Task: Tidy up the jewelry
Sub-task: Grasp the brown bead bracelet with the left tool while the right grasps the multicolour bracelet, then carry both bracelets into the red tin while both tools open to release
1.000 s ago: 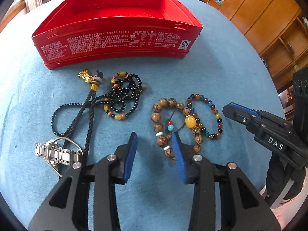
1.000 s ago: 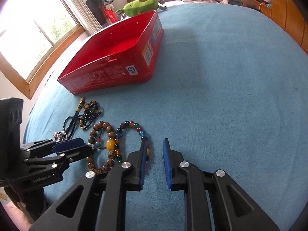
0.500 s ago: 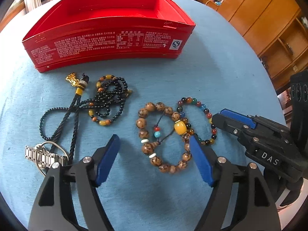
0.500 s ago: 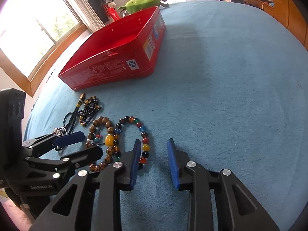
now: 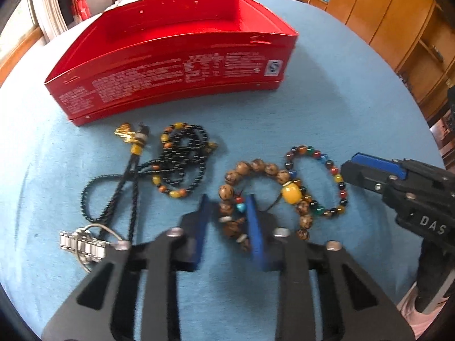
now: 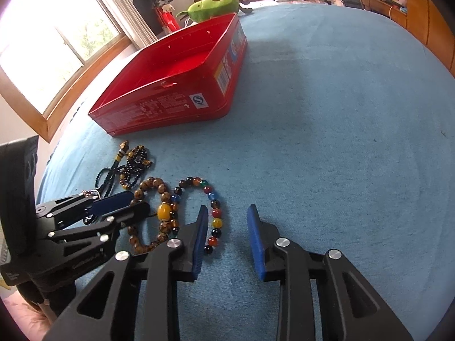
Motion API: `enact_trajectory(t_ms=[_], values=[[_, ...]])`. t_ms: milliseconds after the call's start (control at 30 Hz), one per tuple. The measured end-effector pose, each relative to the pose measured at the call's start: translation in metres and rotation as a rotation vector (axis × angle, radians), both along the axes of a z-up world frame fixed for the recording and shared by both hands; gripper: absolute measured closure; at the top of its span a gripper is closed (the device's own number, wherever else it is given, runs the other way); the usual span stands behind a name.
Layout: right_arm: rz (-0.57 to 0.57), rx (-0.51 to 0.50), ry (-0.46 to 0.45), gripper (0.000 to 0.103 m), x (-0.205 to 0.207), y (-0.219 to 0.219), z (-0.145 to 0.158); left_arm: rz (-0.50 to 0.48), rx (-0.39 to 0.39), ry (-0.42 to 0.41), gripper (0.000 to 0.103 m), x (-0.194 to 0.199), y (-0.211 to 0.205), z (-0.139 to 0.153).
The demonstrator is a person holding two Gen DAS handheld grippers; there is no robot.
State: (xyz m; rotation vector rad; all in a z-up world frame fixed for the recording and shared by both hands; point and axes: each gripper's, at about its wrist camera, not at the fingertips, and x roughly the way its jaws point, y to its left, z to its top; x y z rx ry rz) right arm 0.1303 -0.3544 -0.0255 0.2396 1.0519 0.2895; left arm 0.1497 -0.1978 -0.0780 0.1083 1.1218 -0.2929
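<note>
On the blue cloth lies a brown wooden bead bracelet with a yellow bead, overlapping a multicoloured bead bracelet. My left gripper points down at the brown bracelet's left side. Its jaws are closing and the blue pads meet the beads between them. My right gripper stands open just right of that spot, with the multicoloured bracelet lying close beside its left finger and nothing gripped. An empty red tin stands open behind the jewelry.
A black bead necklace, a dark cord with a gold charm and a steel watch band lie left of the bracelets. A green plush toy sits beyond the tin. Wooden cabinets stand at the right.
My left jaws spread wide, then closed around the brown bracelet's left side as the gripper edged forward. The right jaws parted a little; that hand stayed in place.
</note>
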Motion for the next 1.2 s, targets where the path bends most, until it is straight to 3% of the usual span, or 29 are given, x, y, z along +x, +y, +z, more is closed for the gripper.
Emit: enact_trajectory(t_ms=[100, 133, 367, 467, 533, 600, 733, 867, 1200], values=[[0.007, -0.014, 0.009, 0.074, 0.003, 0.004, -0.002, -0.008, -0.033, 0.008, 0.088, 0.001, 0.008, 0.001], [0.009, -0.021, 0.015, 0.074, 0.004, 0.005, -0.003, -0.004, -0.037, 0.01, 0.092, 0.0, 0.012, 0.001], [0.051, -0.096, -0.001, 0.073, 0.01, 0.021, -0.008, -0.014, -0.117, 0.043, 0.092, -0.004, 0.03, 0.006], [0.063, -0.14, -0.015, 0.086, 0.012, 0.027, -0.008, -0.029, -0.13, 0.049, 0.092, -0.009, 0.036, 0.005], [0.072, -0.125, -0.009, 0.095, 0.012, 0.029, -0.009, -0.031, -0.135, 0.051, 0.092, -0.011, 0.037, 0.005], [0.075, -0.12, -0.008, 0.095, 0.011, 0.028, -0.008, -0.035, -0.152, 0.049, 0.092, -0.013, 0.041, 0.008], [0.074, -0.008, 0.01, 0.096, 0.009, 0.019, -0.003, -0.037, -0.186, 0.032, 0.092, -0.022, 0.065, 0.018], [0.088, 0.048, -0.02, 0.096, 0.004, 0.016, 0.017, -0.038, -0.223, 0.007, 0.092, -0.027, 0.079, 0.034], [0.112, 0.023, -0.091, 0.096, 0.006, 0.026, 0.056, -0.048, -0.253, -0.06, 0.092, -0.033, 0.096, 0.072]])
